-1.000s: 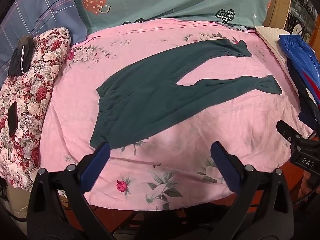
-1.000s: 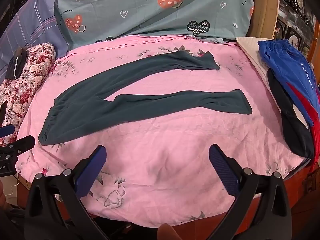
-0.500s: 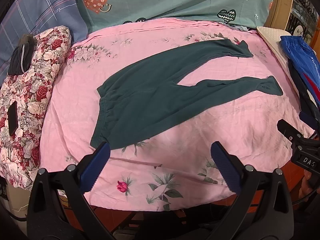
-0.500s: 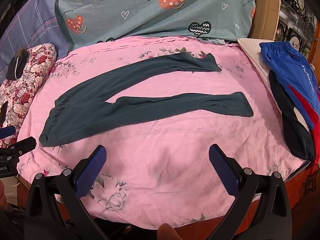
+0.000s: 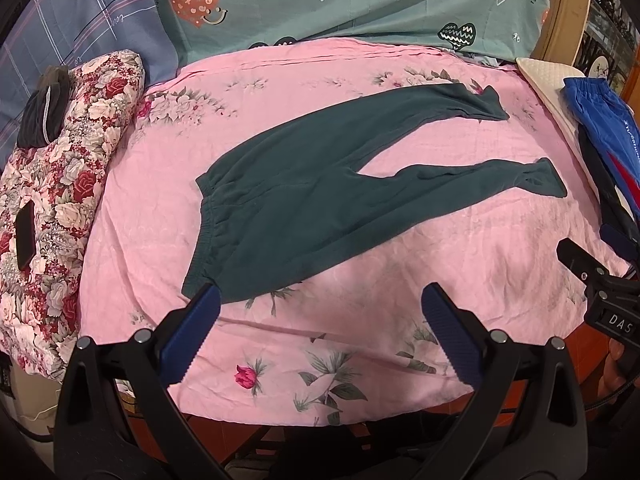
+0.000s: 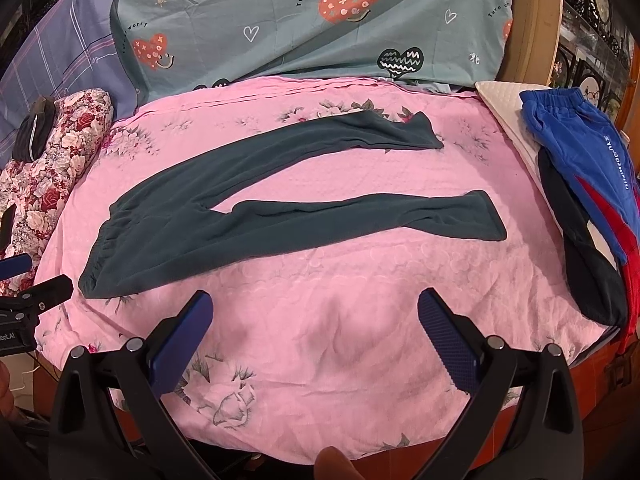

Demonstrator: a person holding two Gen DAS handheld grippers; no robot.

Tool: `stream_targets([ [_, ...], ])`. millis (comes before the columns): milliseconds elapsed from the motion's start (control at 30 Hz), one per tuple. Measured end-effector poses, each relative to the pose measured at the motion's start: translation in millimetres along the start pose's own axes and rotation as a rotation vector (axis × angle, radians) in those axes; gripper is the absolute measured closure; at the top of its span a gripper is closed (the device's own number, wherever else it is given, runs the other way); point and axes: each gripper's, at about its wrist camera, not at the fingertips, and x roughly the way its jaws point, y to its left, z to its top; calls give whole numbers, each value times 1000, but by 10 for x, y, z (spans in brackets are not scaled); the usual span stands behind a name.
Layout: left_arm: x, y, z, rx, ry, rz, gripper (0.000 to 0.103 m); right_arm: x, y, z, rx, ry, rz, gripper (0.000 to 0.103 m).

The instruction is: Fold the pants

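Dark teal pants (image 5: 304,196) lie flat on the pink floral bedsheet (image 5: 360,304), waistband to the left, two legs spread apart toward the right. They also show in the right wrist view (image 6: 240,216). My left gripper (image 5: 320,304) is open and empty, hovering near the bed's front edge, its left fingertip close to the waistband's near corner. My right gripper (image 6: 314,312) is open and empty, above the sheet in front of the near leg. Each gripper shows at the edge of the other's view.
A floral pillow (image 5: 52,200) with a dark phone and a dark pouch lies at the left. Blue, red and dark clothes (image 6: 580,184) are piled at the right edge. Teal and purple bedding (image 6: 320,20) stands behind. The bed's front edge is just below the grippers.
Both grippers have crept slightly forward toward the pants. The pants have not moved and both grippers stay open.
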Motion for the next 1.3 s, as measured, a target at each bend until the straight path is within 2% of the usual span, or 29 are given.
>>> stream_targets([
  [1300,117,-47,46,-8,6,-13,2,79,-42,62,0,10,-8,1],
])
